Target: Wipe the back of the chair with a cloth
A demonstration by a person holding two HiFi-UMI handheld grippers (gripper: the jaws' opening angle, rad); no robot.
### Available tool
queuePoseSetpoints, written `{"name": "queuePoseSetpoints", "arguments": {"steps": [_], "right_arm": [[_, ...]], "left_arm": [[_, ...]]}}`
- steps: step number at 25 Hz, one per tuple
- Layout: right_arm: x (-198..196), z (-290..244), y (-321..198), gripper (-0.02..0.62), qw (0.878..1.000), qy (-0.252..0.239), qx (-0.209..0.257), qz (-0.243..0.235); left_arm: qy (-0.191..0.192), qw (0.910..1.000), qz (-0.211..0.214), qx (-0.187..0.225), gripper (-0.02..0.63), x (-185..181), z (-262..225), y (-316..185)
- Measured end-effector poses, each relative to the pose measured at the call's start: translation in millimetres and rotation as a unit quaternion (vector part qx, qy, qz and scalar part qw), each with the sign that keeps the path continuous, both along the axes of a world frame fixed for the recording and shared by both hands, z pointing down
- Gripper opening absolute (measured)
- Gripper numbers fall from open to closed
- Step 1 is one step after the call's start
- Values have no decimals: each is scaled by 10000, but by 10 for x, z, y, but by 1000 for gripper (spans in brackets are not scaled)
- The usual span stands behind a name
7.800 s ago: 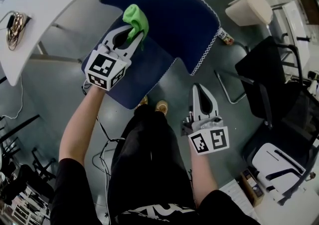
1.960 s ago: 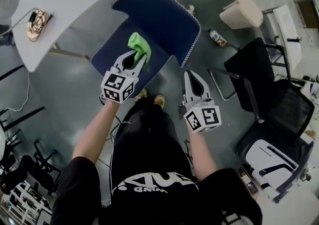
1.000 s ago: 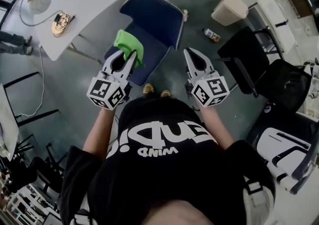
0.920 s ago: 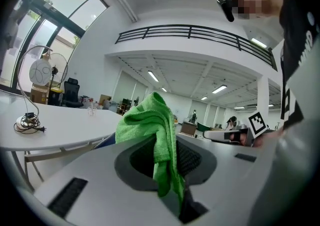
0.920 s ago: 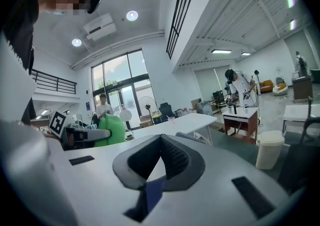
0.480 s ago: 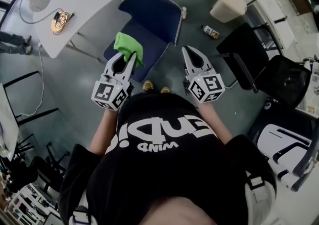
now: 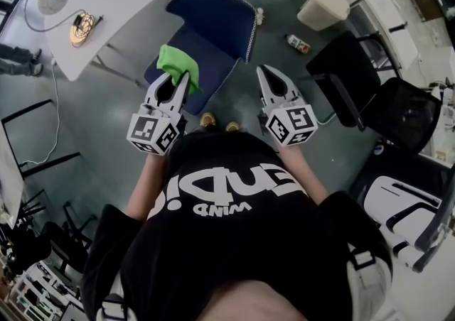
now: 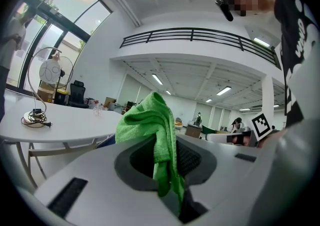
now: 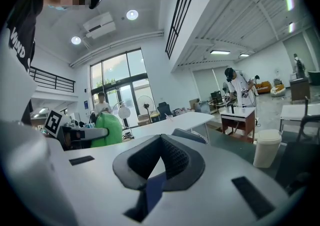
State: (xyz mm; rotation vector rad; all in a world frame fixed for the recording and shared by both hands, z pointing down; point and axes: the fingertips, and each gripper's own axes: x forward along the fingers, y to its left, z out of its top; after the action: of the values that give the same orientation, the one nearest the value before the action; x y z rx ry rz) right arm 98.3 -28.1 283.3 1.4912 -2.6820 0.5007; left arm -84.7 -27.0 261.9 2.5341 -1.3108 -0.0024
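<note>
pulled back from the chair (image 7: 213,18), left gripper (image 7: 180,81) jaws pinch the cloth (image 7: 175,64); right gripper (image 7: 261,71) jaws together.

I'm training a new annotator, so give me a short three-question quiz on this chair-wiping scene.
1. True or false: the left gripper is shut on the green cloth.
2. The chair nearest the cloth is: A black, B blue, C white.
3. Fill in: the right gripper has its jaws ____, with nothing between them.
Key: 1 true; 2 B; 3 together.
</note>
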Motion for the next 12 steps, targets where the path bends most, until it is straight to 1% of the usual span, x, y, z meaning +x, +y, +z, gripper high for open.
{"name": "queuePoseSetpoints", "arguments": {"steps": [12], "right_arm": [[16,-12,2,-3,10000,-6,23,10]], "left_arm": [[73,9999,-81,-93,69,-40,42,43]]}}
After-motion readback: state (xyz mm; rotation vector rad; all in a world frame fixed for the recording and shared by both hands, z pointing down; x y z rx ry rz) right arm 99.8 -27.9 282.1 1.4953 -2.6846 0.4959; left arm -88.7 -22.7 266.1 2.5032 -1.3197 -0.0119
